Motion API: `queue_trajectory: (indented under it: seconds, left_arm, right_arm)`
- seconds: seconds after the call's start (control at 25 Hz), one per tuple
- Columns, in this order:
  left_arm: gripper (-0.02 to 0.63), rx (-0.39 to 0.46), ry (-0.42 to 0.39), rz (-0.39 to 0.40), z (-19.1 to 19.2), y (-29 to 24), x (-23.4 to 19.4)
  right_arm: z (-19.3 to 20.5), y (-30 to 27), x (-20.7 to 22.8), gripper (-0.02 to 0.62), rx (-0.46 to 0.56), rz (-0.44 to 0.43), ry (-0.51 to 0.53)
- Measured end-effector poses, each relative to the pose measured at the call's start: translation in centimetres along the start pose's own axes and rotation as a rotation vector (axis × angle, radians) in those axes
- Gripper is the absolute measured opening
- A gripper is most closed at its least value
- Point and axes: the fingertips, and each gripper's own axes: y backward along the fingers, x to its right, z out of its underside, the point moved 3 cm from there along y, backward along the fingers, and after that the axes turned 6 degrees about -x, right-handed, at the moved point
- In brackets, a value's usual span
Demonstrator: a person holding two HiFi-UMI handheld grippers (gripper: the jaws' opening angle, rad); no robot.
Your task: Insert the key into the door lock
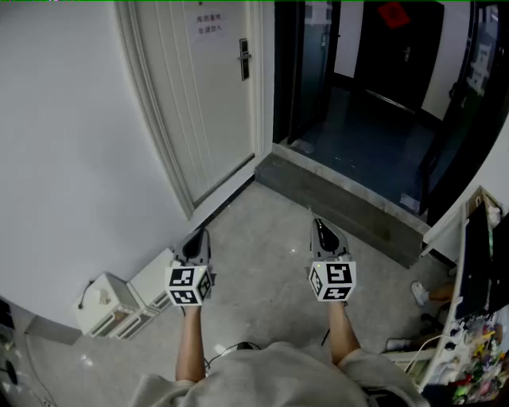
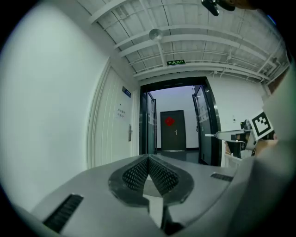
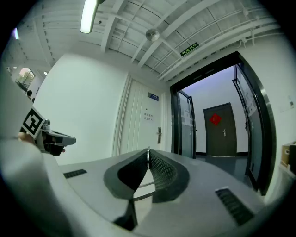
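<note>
The white door [image 1: 211,103] stands shut at the far left, and its handle-and-lock plate [image 1: 244,57] is on the door's right edge. That lock plate [image 3: 159,135] also shows small and far off in the right gripper view. My right gripper [image 1: 320,226] is held level over the floor, well short of the door. Its jaws are shut on a thin silver key [image 3: 148,153], of which only a sliver pokes out at the tips. My left gripper [image 1: 197,237] hangs level beside it, jaws closed together with nothing between them. The lock plate [image 2: 130,133] shows in the left gripper view too.
A paper notice [image 1: 208,22] is stuck high on the door. Right of the door a raised grey threshold [image 1: 342,207] leads through open glass doors to a dark corridor with a black door [image 3: 222,129]. A low white cabinet [image 1: 107,306] stands by the left wall. Desk clutter [image 1: 477,326] fills the right edge.
</note>
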Motion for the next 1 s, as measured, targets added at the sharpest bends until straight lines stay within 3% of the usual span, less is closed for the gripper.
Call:
queue_trajectory:
  seconds: [0.44, 1.0]
  left_arm:
    - [0.017, -0.006, -0.015, -0.011, 0.2, -0.4, 1.8]
    - [0.017, -0.035, -0.007, -0.021, 1.8, -4.1, 6.6]
  right_arm:
    - [0.8, 0.6, 1.6, 0.029, -0.007, -0.010, -0.018]
    - [2.6, -0.3, 7.0, 0.029, -0.024, -0.038, -0.013]
